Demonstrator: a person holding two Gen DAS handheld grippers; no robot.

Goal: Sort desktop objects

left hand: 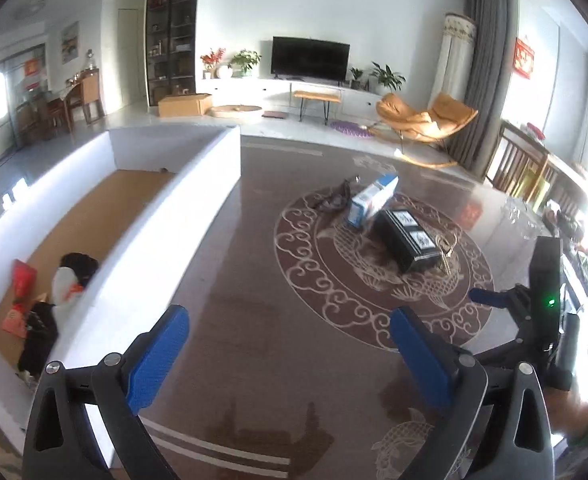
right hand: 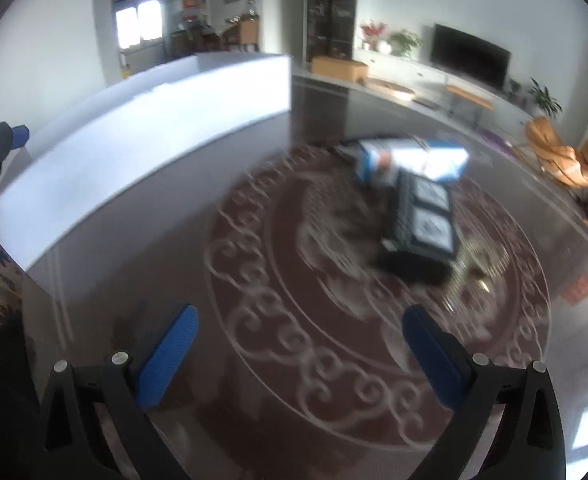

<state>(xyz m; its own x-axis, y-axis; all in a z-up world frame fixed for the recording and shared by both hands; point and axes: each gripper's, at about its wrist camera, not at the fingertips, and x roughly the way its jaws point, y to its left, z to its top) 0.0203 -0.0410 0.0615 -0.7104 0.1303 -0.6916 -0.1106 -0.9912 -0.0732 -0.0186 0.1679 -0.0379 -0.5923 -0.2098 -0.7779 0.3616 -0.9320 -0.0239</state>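
Glossy dark glass covers the table [left hand: 261, 320], with a brown carpet medallion of pale scrollwork showing through it, and a bright living room lies behind. Near the middle of that medallion sits a cluster of loose things: a black box [left hand: 408, 242] with two white labels on top, a blue-and-white carton [left hand: 372, 200] leaning against its far end, a dark crumpled item [left hand: 334, 198] just beyond the carton, and a bunch of brass-coloured keys [left hand: 446, 254] touching the black box on its right side. Along the table's left side stands a long white bin [left hand: 197, 184] with a cardboard floor; at its near end lie a red packet [left hand: 23, 280], a white object with an orange tip [left hand: 65, 286] and some black pieces [left hand: 39, 332]. The left gripper [left hand: 289, 344] hovers over bare glass with its blue pads spread wide and nothing between them. The right gripper [right hand: 300, 346] is likewise spread apart and holds nothing; its view is blurred, with the black box [right hand: 422, 228] and carton [right hand: 410, 160] ahead to the right. Farther back stand a television [left hand: 310, 58], potted plants and an orange lounge chair [left hand: 426, 118].
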